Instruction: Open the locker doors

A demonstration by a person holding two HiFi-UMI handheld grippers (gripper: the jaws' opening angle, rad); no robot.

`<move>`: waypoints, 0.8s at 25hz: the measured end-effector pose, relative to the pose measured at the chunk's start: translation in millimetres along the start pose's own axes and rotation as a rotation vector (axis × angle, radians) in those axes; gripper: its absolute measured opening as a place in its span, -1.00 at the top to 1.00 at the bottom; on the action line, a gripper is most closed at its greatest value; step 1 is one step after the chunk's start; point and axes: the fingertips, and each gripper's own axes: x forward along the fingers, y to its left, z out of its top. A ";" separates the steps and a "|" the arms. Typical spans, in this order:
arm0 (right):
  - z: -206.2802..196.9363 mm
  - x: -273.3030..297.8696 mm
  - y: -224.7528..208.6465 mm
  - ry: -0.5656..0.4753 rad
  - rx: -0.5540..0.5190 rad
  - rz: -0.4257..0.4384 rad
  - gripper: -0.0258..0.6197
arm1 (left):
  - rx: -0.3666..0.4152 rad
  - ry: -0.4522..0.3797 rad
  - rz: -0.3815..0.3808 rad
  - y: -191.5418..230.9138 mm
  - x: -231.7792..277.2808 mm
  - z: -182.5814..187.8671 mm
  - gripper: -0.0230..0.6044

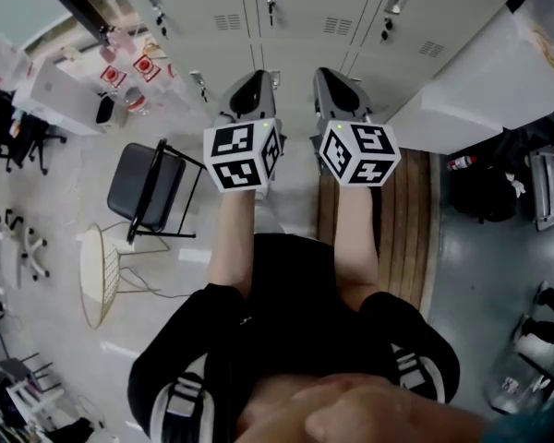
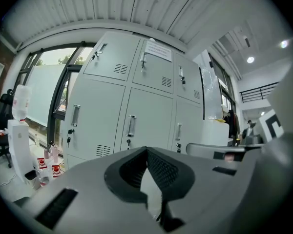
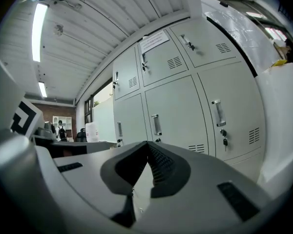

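A bank of pale grey lockers (image 1: 305,26) stands ahead with every door closed, in two rows. Each door has a vertical handle (image 2: 131,126) and a key lock below it. My left gripper (image 1: 252,77) and right gripper (image 1: 327,74) are held side by side, pointing level at the lockers and short of the doors. In the left gripper view the left gripper (image 2: 147,150) has its jaws together with nothing between them. The right gripper (image 3: 147,144) is likewise shut and empty, facing a lower door's handle (image 3: 156,124). A paper notice (image 3: 154,41) is stuck on an upper door.
A black folding chair (image 1: 148,187) and a round wire frame (image 1: 100,275) stand on the floor to the left. A wooden slatted platform (image 1: 406,220) lies at the right below a white cabinet (image 1: 480,81). Small bottles with red labels (image 1: 129,72) sit by the lockers' left end.
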 end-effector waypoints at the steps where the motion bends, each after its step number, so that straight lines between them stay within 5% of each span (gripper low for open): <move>1: -1.1 7.0 0.2 -0.001 0.005 0.007 0.87 | -0.005 0.005 0.005 5.0 6.4 -0.6 0.89; 4: -8.3 29.9 -0.9 -0.004 0.016 0.020 0.87 | 0.003 0.004 0.046 21.7 22.3 -4.1 0.89; 8: -9.6 62.2 -3.6 -0.031 0.013 0.019 0.87 | 0.116 -0.039 0.118 44.3 39.8 5.2 0.89; 20: 6.0 140.5 -5.9 -0.127 -0.019 0.022 0.87 | 0.167 -0.058 0.076 90.3 111.9 16.4 0.89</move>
